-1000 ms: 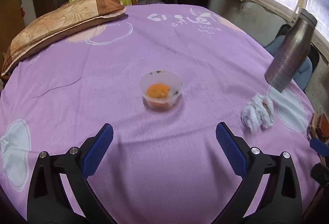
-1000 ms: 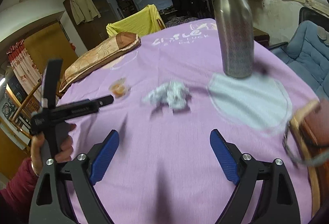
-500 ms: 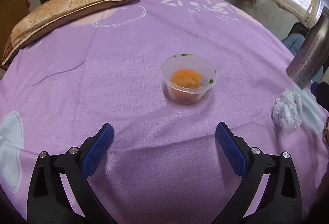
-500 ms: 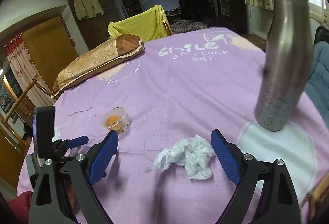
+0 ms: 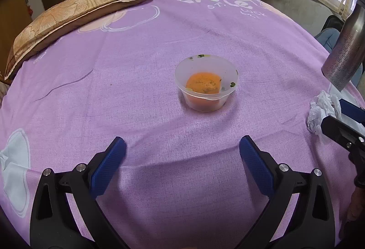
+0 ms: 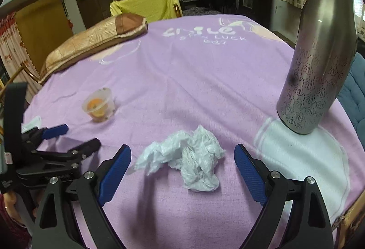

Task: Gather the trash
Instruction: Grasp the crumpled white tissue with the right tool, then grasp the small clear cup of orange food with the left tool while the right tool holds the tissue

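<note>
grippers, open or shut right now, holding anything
Left gripper: open, empty, cup ahead.
Right gripper: open, empty, tissue between its fingers.

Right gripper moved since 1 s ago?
Yes. The right gripper has come forward and now straddles the crumpled tissue, which earlier lay well ahead of it; the steel bottle now stands closer, on its right.

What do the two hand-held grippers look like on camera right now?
Both the left hand-held gripper and the right hand-held gripper have black triangular cut-out arms, silver bolt heads and blue textured fingers. A dark red sleeve shows behind the left one.
</note>
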Demonstrator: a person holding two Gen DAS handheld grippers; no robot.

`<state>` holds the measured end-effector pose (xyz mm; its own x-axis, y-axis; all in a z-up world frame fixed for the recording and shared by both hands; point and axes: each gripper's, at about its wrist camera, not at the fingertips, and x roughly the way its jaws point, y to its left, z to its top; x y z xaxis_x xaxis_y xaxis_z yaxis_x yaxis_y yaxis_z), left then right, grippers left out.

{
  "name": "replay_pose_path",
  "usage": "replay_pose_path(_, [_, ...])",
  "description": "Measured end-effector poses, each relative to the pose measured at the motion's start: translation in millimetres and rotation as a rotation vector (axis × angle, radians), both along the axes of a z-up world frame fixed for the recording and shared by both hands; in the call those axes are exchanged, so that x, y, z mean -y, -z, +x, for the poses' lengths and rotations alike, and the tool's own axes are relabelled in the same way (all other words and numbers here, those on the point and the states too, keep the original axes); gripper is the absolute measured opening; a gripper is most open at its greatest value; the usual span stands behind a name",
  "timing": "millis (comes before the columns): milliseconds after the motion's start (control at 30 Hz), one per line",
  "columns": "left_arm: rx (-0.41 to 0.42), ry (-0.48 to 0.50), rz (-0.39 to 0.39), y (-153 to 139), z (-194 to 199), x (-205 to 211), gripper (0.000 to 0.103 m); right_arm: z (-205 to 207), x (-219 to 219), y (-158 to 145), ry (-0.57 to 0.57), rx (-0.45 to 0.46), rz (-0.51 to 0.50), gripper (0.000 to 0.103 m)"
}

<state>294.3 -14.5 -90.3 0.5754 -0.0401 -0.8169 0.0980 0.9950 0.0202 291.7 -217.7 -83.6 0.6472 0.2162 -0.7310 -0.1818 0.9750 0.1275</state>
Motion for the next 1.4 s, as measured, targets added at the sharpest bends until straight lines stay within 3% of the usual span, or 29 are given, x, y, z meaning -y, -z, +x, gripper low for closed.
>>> replay_pose_path(400, [0.000, 0.000, 0.000, 0.3, 0.0, 0.1, 0.097, 4.6, -7.8, 14.6, -0.008, -0.041, -0.041, 0.090])
replay_pose_path(633, [0.001, 0.001, 0.000, 0.4, -0.1, 0.2, 0.097, 7.4, -1.6, 17.0, 0.012, -0.052, -0.004, 0.089])
replay_pose_path(667, [0.001, 0.001, 0.000, 0.4, -0.1, 0.2, 0.097, 7.0, -1.5, 16.8, 0.009, -0.049, -0.002, 0.086])
replay_pose_path(700, [0.001, 0.001, 0.001, 0.4, -0.1, 0.3, 0.097, 6.6, -1.0, 16.2, 0.005, -0.044, 0.000, 0.072])
replay_pose_path(733, [0.001, 0.001, 0.001, 0.4, -0.1, 0.2, 0.097, 6.2, -1.5, 15.3, -0.005, -0.038, 0.000, 0.052])
replay_pose_path(800, [0.001, 0.001, 0.000, 0.5, -0.1, 0.3, 0.097, 7.0, 0.6, 14.9, -0.011, -0.040, 0.011, 0.025])
replay_pose_path(1033, [-0.016, 0.026, -0.018, -1.7, 3.1, -1.8, 0.097, 6.2, 5.1, 8.7, 0.009, -0.019, 0.025, 0.023])
replay_pose_path(1400, [0.081, 0.000, -0.124, -29.5, 26.4, -7.3, 0.097, 8.9, 3.1, 12.3, 0.006, -0.046, 0.012, 0.025])
